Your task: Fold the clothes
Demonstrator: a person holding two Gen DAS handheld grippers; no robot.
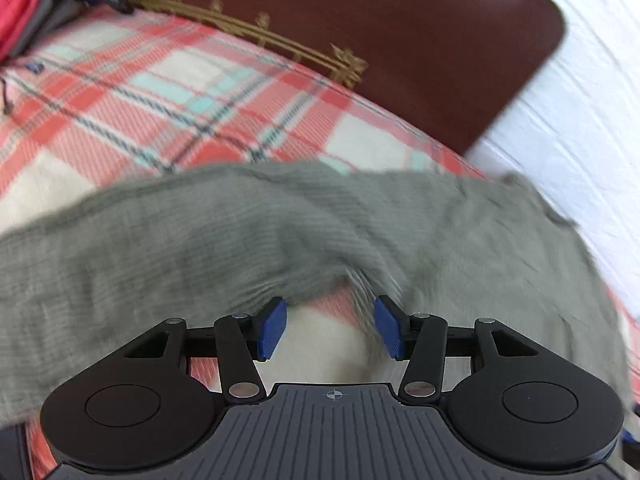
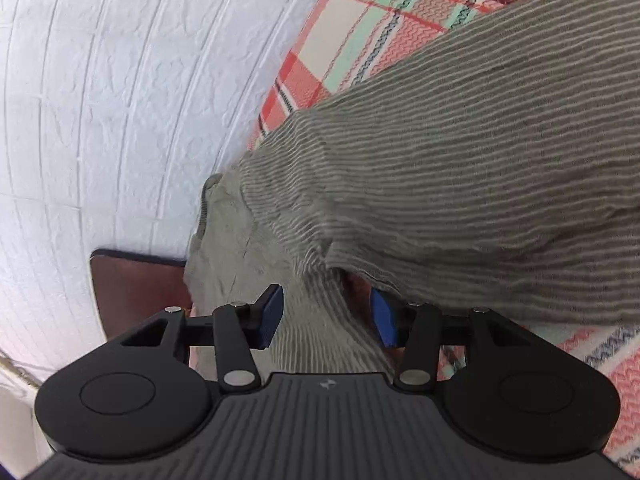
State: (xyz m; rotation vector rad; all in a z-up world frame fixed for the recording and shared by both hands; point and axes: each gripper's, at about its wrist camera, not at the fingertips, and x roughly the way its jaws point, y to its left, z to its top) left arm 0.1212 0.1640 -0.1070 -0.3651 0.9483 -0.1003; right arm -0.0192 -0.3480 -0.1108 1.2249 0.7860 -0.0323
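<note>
One grey striped garment (image 1: pixel 200 232) is lying on a plaid bed (image 1: pixel 120 92); two hand-held grippers, left (image 1: pixel 331 328) and right (image 2: pixel 327 318), are gaping, gripping nothing.

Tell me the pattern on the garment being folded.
Fine grey-and-pale stripes on the garment, sharpest in the right wrist view.

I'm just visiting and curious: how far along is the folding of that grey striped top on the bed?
Done: the grey striped top lies doubled over itself on the plaid blanket, so one fold seems made. In hand: nothing; the left gripper and the right gripper both stand open, cloth loose by the fingers. Left: probably more folds; its edges by the wall look rumpled.
</note>
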